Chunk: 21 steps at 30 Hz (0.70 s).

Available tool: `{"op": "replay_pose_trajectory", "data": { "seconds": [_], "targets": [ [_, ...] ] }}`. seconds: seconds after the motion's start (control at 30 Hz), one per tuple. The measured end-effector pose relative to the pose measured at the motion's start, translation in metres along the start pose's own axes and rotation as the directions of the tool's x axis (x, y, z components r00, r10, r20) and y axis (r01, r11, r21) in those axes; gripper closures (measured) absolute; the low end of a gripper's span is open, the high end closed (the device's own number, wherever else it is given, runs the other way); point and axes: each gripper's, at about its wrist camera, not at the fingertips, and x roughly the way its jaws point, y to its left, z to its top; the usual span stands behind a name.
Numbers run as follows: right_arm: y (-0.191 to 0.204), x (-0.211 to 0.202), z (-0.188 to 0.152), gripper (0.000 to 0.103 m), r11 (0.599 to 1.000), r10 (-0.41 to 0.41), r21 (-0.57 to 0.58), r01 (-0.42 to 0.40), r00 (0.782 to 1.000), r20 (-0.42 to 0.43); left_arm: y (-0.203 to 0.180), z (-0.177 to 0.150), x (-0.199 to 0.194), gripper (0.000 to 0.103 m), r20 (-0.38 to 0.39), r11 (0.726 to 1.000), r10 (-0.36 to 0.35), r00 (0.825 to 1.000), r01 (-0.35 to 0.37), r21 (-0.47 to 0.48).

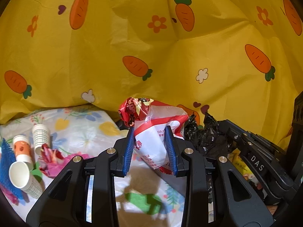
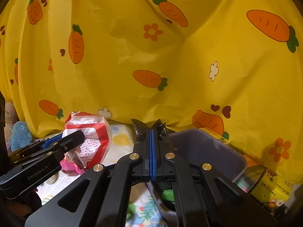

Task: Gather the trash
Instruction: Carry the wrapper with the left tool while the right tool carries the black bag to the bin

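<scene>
Left gripper (image 1: 150,148): blue ribbed pads clamp a red-and-white plastic wrapper (image 1: 153,132) from both sides; jaws narrowed onto it, held above the tablecloth. In the right wrist view this gripper (image 2: 62,141) comes in from the left with the same wrapper (image 2: 89,141) at its tip.
Wrapper: crumpled; red printed top, white lower part with red print, translucent film over it. It sits off the surface, between the cups' side and the black bag.
Right gripper (image 2: 152,141): blue pads pressed together with a fold of black plastic bag (image 2: 161,130) pinched between them; the bag sticks up past the fingertips. In the left wrist view the bag (image 1: 206,134) is a crinkled black mass just right of the wrapper, the right gripper's body beside it.
Bin (image 2: 208,151): grey-lilac plastic tub, below and right of the right gripper, near the backdrop; green item inside, only partly seen.
Loose trash, left: three paper cups (image 1: 24,151) lying tipped on the floral tablecloth (image 1: 85,132), beside crumpled pink paper (image 1: 55,160) and a blue spiky mat (image 1: 6,168).
Backdrop: yellow carrot-print cloth (image 1: 151,47) hanging behind everything.
Right edge: yellow packets (image 2: 272,189) next to the bin.
Far left: blue plush toy (image 2: 19,135) against the cloth.
</scene>
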Motion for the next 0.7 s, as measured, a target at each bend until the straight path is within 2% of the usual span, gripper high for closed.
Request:
{"op": "replay_pose_trajectory", "data": {
  "seconds": [0.17, 0.37, 0.7],
  "targets": [
    [-0.025, 0.015, -0.007, 0.102, 0.998, -0.059, 0.018, 0.06, 0.997, -0.044, -0.026, 0.0, 0.037, 0.071, -0.034, 0.998, -0.052, 0.998, 0.053, 0.024],
    [-0.043, 0.026, -0.015, 0.102, 0.995, -0.084, 0.042, 0.088, 0.993, -0.081, -0.044, -0.005, 0.068, 0.071, -0.076, 0.995, -0.09, 0.993, 0.092, 0.03],
    [-0.055, 0.038, -0.021, 0.102, 0.991, -0.107, 0.063, 0.115, 0.987, -0.122, -0.048, -0.013, 0.087, 0.071, -0.116, 0.994, -0.104, 0.988, 0.108, 0.025]
  ]
}}
